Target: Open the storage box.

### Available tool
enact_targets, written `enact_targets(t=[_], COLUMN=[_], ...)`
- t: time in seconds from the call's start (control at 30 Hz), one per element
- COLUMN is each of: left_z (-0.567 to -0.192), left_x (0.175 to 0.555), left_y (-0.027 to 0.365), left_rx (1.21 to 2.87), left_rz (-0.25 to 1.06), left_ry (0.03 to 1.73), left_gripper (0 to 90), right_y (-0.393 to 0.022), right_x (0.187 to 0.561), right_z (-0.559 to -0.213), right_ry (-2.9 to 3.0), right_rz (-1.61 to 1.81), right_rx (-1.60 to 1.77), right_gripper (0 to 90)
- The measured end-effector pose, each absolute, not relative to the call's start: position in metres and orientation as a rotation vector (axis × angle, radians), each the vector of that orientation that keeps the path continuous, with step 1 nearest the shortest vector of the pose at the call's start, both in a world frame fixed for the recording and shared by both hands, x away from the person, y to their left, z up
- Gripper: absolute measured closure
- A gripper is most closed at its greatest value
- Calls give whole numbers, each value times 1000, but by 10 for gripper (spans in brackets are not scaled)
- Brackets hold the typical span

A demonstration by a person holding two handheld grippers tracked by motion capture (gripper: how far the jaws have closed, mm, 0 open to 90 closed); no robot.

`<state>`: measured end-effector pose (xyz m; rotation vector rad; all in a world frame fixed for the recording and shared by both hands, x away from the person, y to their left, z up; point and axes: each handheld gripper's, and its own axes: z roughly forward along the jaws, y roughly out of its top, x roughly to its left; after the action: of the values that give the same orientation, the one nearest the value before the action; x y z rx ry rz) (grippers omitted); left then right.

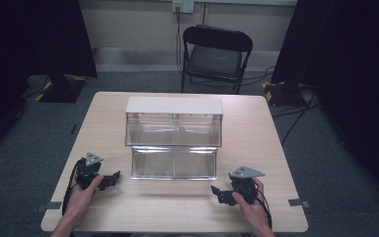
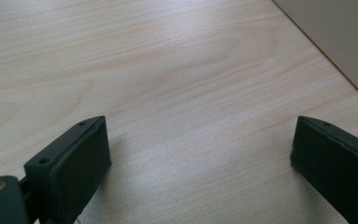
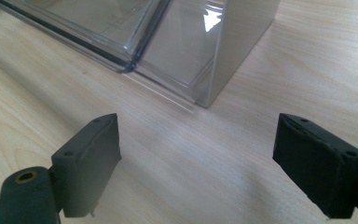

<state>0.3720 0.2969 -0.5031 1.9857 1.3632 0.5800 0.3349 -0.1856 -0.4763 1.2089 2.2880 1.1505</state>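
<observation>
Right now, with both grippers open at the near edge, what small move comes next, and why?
Probably ease the right gripper forward toward the clear two-tier bin. Its jaws stand wide apart, holding nothing, and the right gripper view shows the bin's corner just ahead. The left gripper faces bare table.

no readable text, no labels, no brands, no numbers on anything in view
</observation>
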Motion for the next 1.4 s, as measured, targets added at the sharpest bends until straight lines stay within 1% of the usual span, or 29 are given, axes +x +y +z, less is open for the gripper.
enact_targets(t=[0.6,0.97,1.4], left_z=[-503,-503,-503], left_x=[373,373,373], left_y=[297,297,297], left_rx=[1987,1985,1985], left_rz=[579,573,573], left_ry=[1364,1365,1365], left_gripper=[32,27,27], right_y=[-173,-172,-166], right_x=[352,350,344], right_z=[-470,-470,-462], right_ry=[2274,2258,2253], right_rz=[1145,1168,1224], right_rx=[1207,1190,1135], right_gripper=[142,142,137])
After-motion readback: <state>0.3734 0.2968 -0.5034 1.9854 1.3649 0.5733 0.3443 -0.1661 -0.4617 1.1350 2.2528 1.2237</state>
